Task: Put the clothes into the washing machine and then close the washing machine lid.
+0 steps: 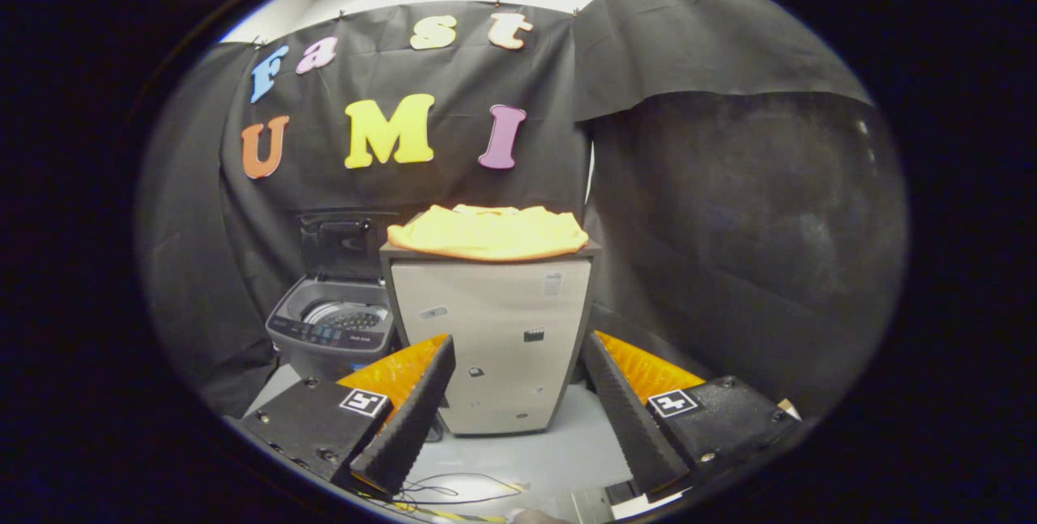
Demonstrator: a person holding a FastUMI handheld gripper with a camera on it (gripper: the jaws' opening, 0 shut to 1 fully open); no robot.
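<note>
The folded yellow cloth garment (488, 232) lies flat on top of a tall pale box-shaped cabinet (494, 338), raised where the fingers can reach it from the front. The gripper (518, 406) is well short of it, its fingers spread wide apart and holding nothing, the cabinet front framed between them; this looks like the approach before a grasp. Just left of the cabinet and lower down stands the small grey top-loading washing machine (334, 328), its dark lid (344, 244) upright and the drum open to receive the garment. Both stand on a pale grey floor (559, 459) with loose thin cables (441, 492) near the fingers; black cloth walls the booth
</note>
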